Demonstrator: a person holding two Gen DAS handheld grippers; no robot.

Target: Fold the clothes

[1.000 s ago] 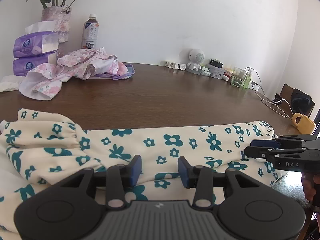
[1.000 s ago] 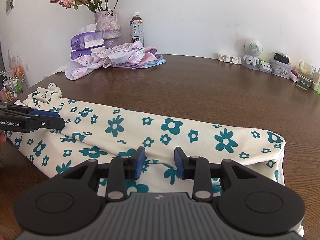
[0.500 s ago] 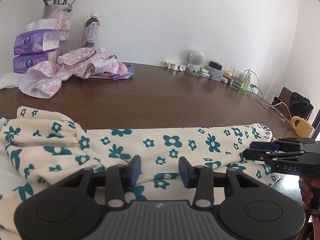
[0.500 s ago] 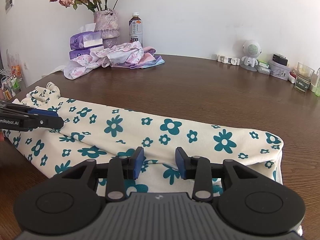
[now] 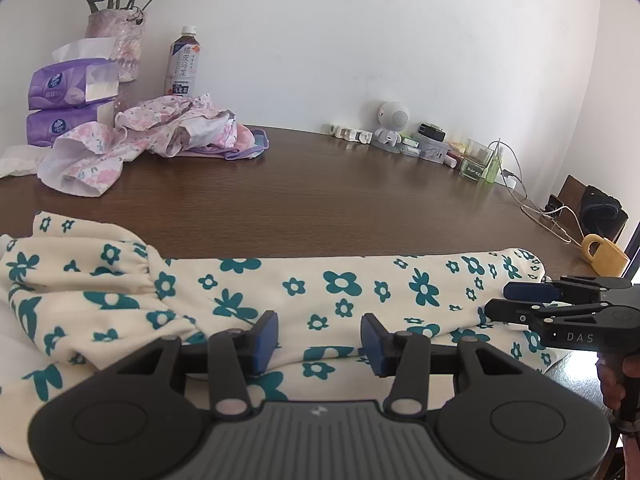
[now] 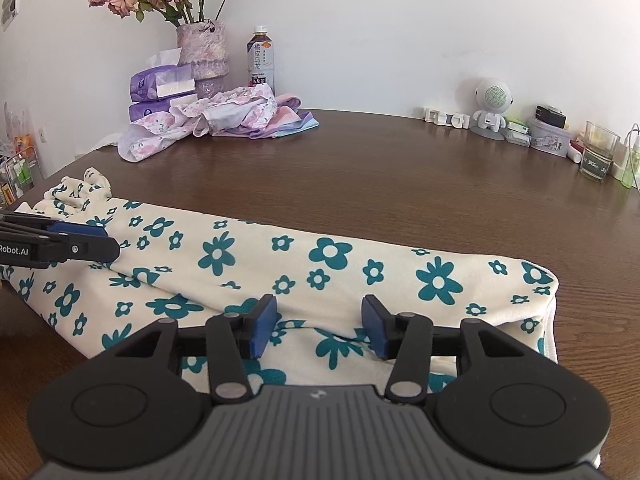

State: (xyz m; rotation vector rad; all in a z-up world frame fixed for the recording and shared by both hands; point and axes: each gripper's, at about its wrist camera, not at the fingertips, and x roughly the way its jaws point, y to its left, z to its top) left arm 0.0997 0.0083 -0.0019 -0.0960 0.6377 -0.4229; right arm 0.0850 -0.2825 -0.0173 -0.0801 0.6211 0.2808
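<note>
A cream garment with teal flowers (image 5: pixel 344 288) lies folded in a long band along the near edge of the brown table (image 5: pixel 320 200). My left gripper (image 5: pixel 320 338) sits low over its near edge toward the gathered left end; its jaws are opening and the pads stand clear of the cloth under them. My right gripper (image 6: pixel 320 326) hovers over the near edge toward the garment (image 6: pixel 360 264)'s right end, its jaws also opening, pressing nothing. Each gripper shows in the other's view: the right gripper (image 5: pixel 500 300) at the right edge, the left gripper (image 6: pixel 108 240) at the left edge.
A heap of pink floral clothes (image 5: pixel 160 136) lies at the back left by purple tissue packs (image 5: pixel 68 88), a vase of flowers (image 6: pixel 202 56) and a bottle (image 5: pixel 182 64). A small white robot figure (image 6: pixel 490 108), boxes, a glass (image 6: pixel 598 152) and cables line the back right. A yellow mug (image 5: pixel 602 254) stands far right.
The jaws of both grippers have spread wider apart, the right more than the left. The garment stays flat on the table and neither hand has shifted.
</note>
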